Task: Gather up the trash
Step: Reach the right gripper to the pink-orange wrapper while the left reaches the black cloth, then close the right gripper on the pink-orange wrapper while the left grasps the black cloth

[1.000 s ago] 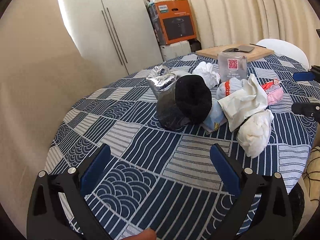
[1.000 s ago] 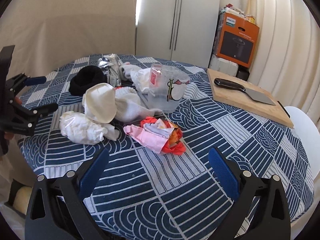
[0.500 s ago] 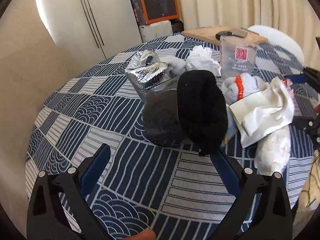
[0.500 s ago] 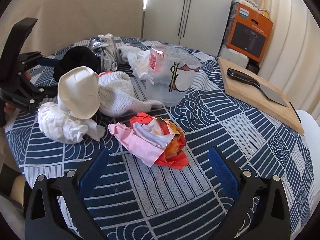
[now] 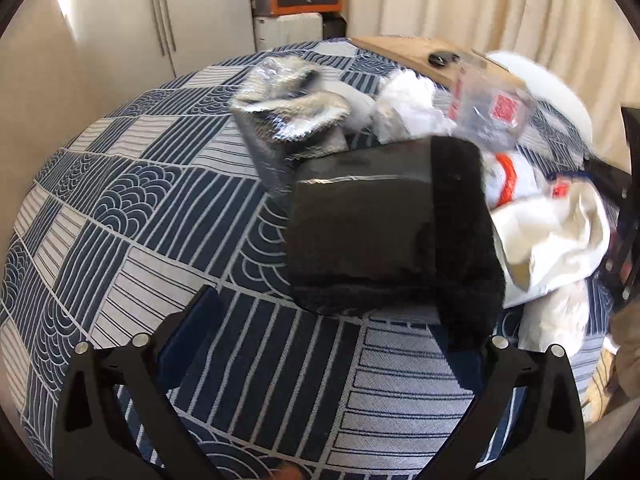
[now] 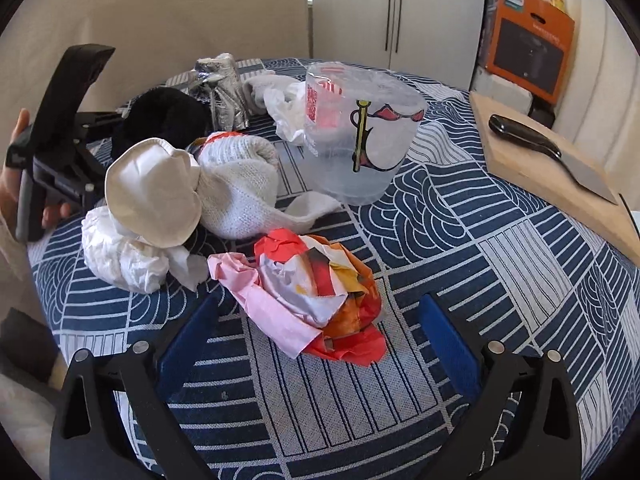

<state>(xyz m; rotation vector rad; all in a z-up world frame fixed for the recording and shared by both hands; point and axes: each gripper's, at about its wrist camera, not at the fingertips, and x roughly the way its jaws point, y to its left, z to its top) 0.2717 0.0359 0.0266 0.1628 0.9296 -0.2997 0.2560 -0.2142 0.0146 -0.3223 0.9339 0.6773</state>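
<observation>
A pile of trash lies on the round table with the blue patterned cloth [image 5: 120,208]. In the left wrist view a black fuzzy item on a dark wrapper [image 5: 392,224] sits just ahead of my open, empty left gripper [image 5: 332,344]; its right finger is partly hidden behind it. A foil bag [image 5: 288,120] stands behind it. In the right wrist view a crumpled pink, red and orange wrapper [image 6: 316,292] lies between the fingers of my open right gripper [image 6: 320,340]. White paper wads [image 6: 148,220], a white sock [image 6: 240,184] and a clear plastic cup [image 6: 356,136] lie beyond.
A wooden cutting board [image 6: 560,168] with a cleaver [image 6: 548,148] sits at the table's right. An orange box [image 6: 528,44] and white cabinets [image 6: 400,12] stand behind. A white chair [image 5: 540,92] is at the far edge.
Both grippers have moved forward toward the pile. The black item now fills the left view; the coloured wrapper now lies between the right fingers. Both stay open.
</observation>
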